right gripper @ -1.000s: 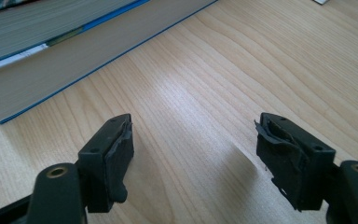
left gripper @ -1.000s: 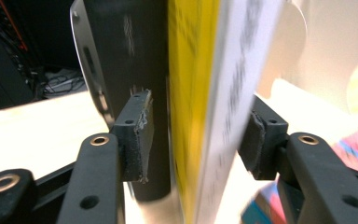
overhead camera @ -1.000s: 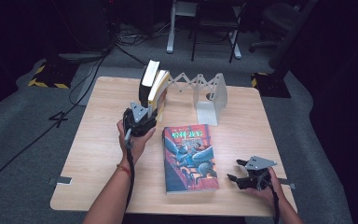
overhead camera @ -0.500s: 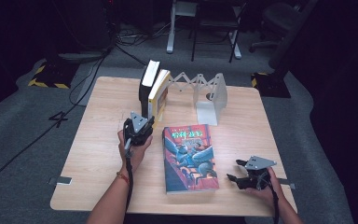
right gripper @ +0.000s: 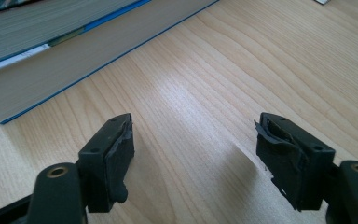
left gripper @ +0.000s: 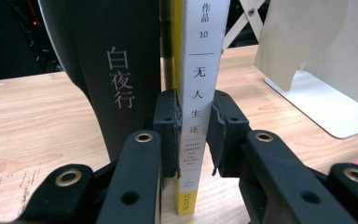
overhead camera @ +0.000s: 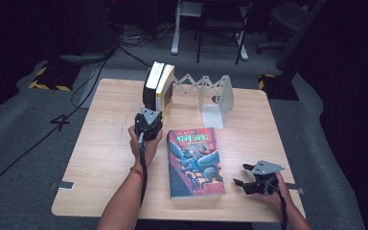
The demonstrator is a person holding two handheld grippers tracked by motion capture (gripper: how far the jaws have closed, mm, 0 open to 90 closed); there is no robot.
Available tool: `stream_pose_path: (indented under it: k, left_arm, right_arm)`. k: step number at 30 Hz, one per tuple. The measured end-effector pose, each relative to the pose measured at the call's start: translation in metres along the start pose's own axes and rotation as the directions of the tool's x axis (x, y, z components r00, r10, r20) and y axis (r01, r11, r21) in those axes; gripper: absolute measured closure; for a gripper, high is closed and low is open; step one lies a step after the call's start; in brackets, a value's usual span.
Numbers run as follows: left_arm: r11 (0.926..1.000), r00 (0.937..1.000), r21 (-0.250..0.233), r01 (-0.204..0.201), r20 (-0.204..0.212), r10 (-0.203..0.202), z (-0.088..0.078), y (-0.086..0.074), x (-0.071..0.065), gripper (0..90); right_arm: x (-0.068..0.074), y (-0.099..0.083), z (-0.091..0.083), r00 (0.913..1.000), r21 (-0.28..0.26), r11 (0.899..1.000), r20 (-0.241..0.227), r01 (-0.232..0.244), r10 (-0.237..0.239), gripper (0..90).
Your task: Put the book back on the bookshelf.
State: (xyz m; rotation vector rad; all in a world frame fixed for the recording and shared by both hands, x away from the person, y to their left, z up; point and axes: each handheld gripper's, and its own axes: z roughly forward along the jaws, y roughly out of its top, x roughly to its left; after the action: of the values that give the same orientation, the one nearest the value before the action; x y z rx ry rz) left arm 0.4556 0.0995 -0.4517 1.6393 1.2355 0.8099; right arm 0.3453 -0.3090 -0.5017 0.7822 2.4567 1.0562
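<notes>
I am seeing the table (overhead camera: 105,158) lit brightly from above in the high view, while the room behind it is falling off into near black. The picture there is looking soft and slightly grainy. In the left gripper view the white book spine (left gripper: 198,93) is coming through sharp, and the jaws nearest the lens are blurring a little. In the right gripper view a pale sheen is lying across the wood between the jaws, each is casting a soft shadow, and the blue book (right gripper: 74,51) is going hazy.
</notes>
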Motion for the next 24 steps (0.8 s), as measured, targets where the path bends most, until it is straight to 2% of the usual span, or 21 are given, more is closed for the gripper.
stream_pose_path:
  k: [8, 15, 24]
  left_arm:
    - [0.9994, 0.9994, 0.011, 0.032, -0.013, -0.032, 0.009, 0.006, -0.001, 74.9]
    - [0.9986, 0.999, 0.035, 0.039, -0.024, -0.038, 0.016, 0.012, -0.003, 74.9]
    - [0.9983, 0.9988, 0.04, 0.043, -0.027, -0.042, 0.02, 0.015, -0.002, 75.0]
  right_arm:
    - [0.0, 0.0, 0.0, 1.0, 0.0, 1.0, -0.001, 0.0, 0.0, 27.8]
    - [0.0, 0.0, 0.0, 1.0, 0.0, 1.0, 0.001, 0.0, 0.0, 27.9]
    - [0.0, 0.0, 0.0, 1.0, 0.001, 1.0, 0.002, 0.0, 0.0, 28.0]
